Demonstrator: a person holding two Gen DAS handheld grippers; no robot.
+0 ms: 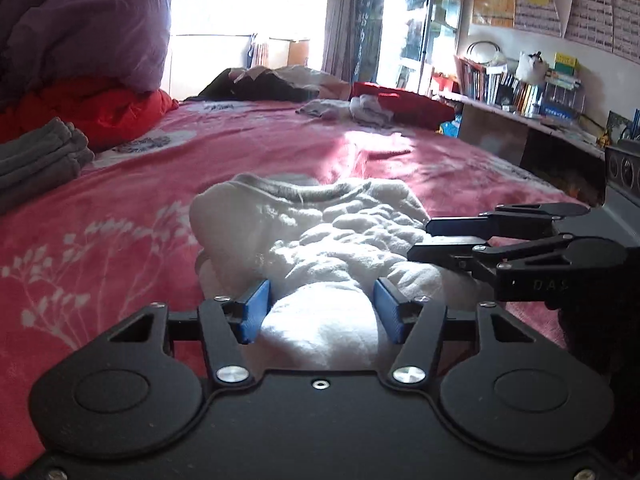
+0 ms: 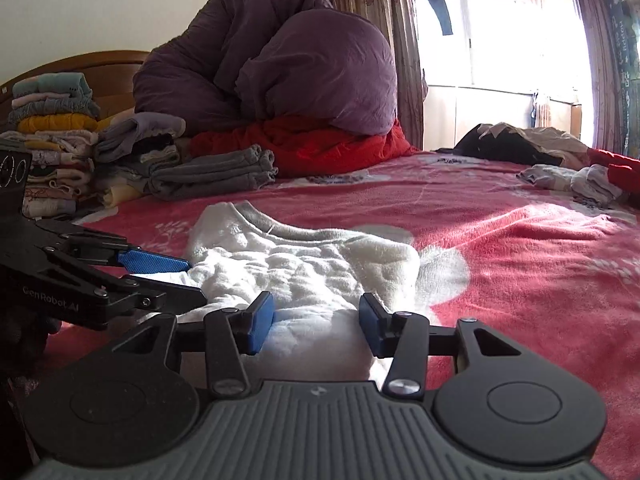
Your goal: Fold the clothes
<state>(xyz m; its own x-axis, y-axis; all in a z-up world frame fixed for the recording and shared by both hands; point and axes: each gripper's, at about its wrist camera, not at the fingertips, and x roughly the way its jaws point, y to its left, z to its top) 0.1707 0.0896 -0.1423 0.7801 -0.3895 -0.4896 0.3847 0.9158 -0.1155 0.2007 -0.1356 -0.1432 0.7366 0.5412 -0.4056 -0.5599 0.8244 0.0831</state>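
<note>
Facing: white top [image 1: 320, 232] lies lengthwise ahead, collar far.
Left tongs [image 1: 320, 308]: wide, astride hem.
Right tongs [image 2: 316, 322]: wide, equally near.

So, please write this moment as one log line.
task: fold clothes | left gripper: open, at white garment near edge | right gripper: open, same edge | garment: flat on bed, not yet folded

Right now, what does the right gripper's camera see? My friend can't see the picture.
A fluffy white top lies on a pink bed, with the open right gripper over its near edge. The left gripper reaches in from the left, and folded clothes are stacked behind.
</note>
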